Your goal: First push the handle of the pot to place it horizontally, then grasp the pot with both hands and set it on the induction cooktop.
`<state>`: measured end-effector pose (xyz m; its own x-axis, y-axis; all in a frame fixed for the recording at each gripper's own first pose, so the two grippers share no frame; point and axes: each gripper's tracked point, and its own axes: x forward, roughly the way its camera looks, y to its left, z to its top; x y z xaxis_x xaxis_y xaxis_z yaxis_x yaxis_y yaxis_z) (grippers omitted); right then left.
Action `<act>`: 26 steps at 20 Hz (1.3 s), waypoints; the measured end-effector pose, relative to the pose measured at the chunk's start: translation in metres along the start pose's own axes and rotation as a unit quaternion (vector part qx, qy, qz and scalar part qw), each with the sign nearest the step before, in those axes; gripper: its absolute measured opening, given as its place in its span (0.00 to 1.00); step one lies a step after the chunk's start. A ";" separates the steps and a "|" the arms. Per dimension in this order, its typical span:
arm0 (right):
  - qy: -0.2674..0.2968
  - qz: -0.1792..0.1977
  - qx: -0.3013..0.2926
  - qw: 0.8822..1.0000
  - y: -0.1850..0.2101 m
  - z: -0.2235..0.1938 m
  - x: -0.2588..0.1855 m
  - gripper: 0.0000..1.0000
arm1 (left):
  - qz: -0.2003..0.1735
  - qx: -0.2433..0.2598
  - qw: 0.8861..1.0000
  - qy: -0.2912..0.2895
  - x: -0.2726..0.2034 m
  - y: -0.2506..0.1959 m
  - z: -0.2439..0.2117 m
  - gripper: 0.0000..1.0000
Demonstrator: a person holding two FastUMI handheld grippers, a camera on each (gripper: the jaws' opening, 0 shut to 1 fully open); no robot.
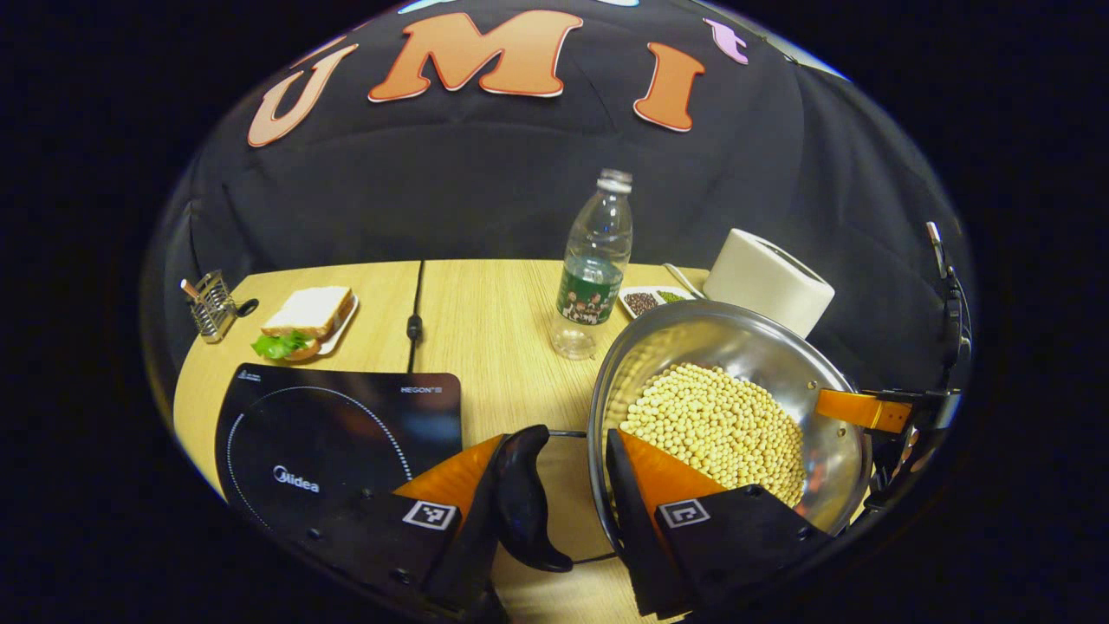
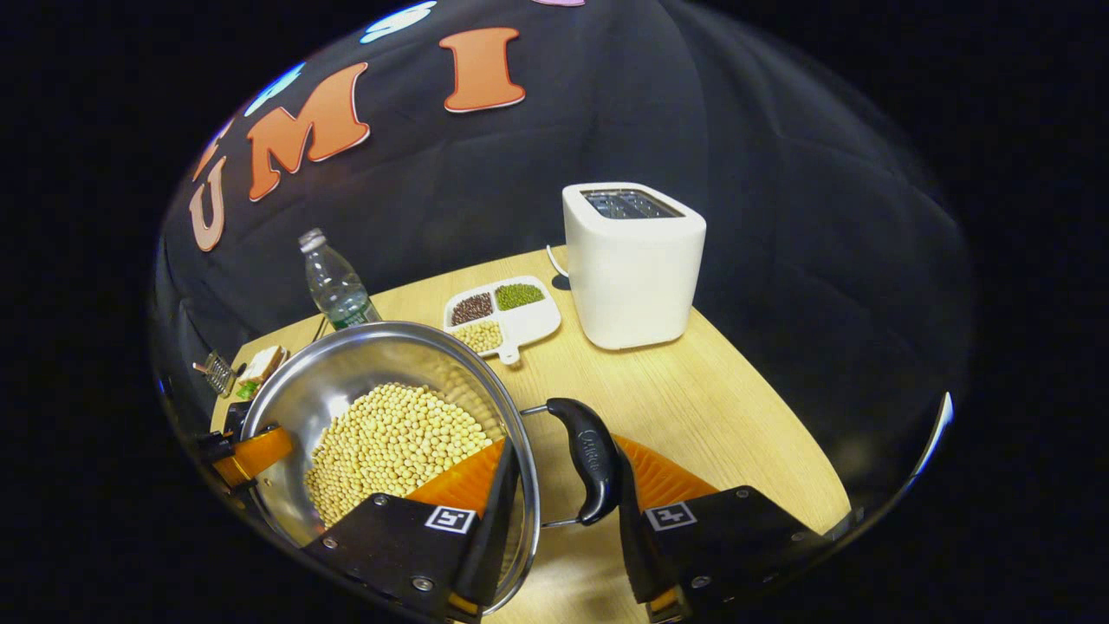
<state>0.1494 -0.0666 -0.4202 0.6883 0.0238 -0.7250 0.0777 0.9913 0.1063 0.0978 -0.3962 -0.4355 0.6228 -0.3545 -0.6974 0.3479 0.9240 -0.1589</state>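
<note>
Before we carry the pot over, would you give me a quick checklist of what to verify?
1. Left hand-held gripper straddles the pot rim and left handle: ok.
2. Right hand-held gripper straddles the rim and right handle: ok.
3. Both clamped firmly: cannot tell.
4. Induction cooktop surface free: ok.
5. Soybeans sit below the rim: ok.
6. Water bottle stands back from the path to the cooktop: ok.
</note>
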 end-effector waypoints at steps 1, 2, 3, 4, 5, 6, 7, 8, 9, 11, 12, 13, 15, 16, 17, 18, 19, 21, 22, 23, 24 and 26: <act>-0.009 0.002 -0.004 1.000 0.001 -0.001 0.001 0.57 | 0.002 -0.002 1.000 -0.004 -0.001 0.001 -0.001 0.72; -0.016 0.005 -0.007 1.000 0.002 -0.001 0.002 0.57 | 0.004 -0.006 1.000 -0.007 -0.006 0.005 0.000 0.70; -0.021 0.009 -0.010 1.000 0.003 -0.001 0.003 0.57 | 0.007 -0.008 1.000 -0.011 -0.015 0.012 0.005 0.68; -0.024 0.014 -0.013 1.000 0.002 0.000 0.004 0.57 | 0.011 -0.011 1.000 -0.016 -0.022 0.017 0.010 0.72; -0.027 0.020 -0.016 0.999 0.003 0.000 0.006 0.52 | 0.016 -0.013 1.000 -0.022 -0.030 0.022 0.014 0.72; -0.029 0.026 -0.019 0.999 0.002 0.000 0.008 0.57 | 0.022 -0.016 0.999 -0.029 -0.038 0.028 0.018 0.72; -0.031 0.033 -0.023 0.999 0.003 -0.001 0.011 0.52 | 0.028 -0.019 0.999 -0.034 -0.048 0.035 0.023 0.72; -0.034 0.039 -0.027 0.998 0.001 0.000 0.012 0.52 | 0.036 -0.023 0.998 -0.040 -0.056 0.042 0.028 0.72; -0.036 0.046 -0.031 0.998 -0.001 0.001 0.014 0.52 | 0.044 -0.025 0.998 -0.045 -0.065 0.050 0.032 0.70; -0.037 0.058 -0.035 0.997 -0.001 0.004 0.015 0.57 | 0.061 -0.031 0.996 -0.055 -0.086 0.058 0.040 0.68; -0.036 0.063 -0.038 0.997 -0.002 0.007 0.016 0.57 | 0.067 -0.038 0.995 -0.057 -0.096 0.061 0.043 0.70; -0.037 0.068 -0.041 0.996 -0.002 0.008 0.018 0.52 | 0.072 -0.044 0.995 -0.059 -0.104 0.063 0.044 0.68; -0.036 0.075 -0.050 0.995 0.000 0.010 0.020 0.57 | 0.084 -0.055 0.993 -0.058 -0.116 0.072 0.043 0.65; -0.036 0.079 -0.052 0.995 0.002 0.010 0.022 0.57 | 0.090 -0.059 0.993 -0.055 -0.119 0.076 0.042 0.70; -0.035 0.084 -0.056 0.994 0.002 0.010 0.023 0.52 | 0.096 -0.064 0.992 -0.054 -0.122 0.077 0.040 0.70; -0.032 0.089 -0.058 0.994 0.003 0.011 0.024 0.52 | 0.101 -0.067 0.991 -0.053 -0.127 0.079 0.041 0.69; -0.030 0.095 -0.062 0.993 0.003 0.011 0.025 0.52 | 0.107 -0.071 0.990 -0.053 -0.133 0.080 0.043 0.69; -0.024 0.104 -0.066 0.992 0.003 0.012 0.030 0.57 | 0.118 -0.074 0.989 -0.052 -0.139 0.081 0.044 0.68; -0.020 0.108 -0.067 0.992 0.004 0.010 0.032 0.57 | 0.123 -0.075 0.988 -0.050 -0.140 0.080 0.044 0.67; -0.017 0.111 -0.070 0.991 0.002 0.011 0.034 0.57 | 0.127 -0.078 0.988 -0.048 -0.139 0.078 0.040 0.65; -0.015 0.114 -0.073 0.991 0.002 0.012 0.034 0.57 | 0.131 -0.081 0.987 -0.045 -0.139 0.077 0.040 0.65; -0.006 0.117 -0.078 0.990 0.002 0.015 0.036 0.52 | 0.139 -0.084 0.986 -0.037 -0.139 0.075 0.039 0.68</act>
<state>0.1849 -0.0660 -0.4356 0.6825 0.2549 -0.6850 -0.1966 0.9667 0.1638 0.0653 -0.2831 -0.3232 0.7289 -0.0878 -0.6790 0.0393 0.9955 -0.0865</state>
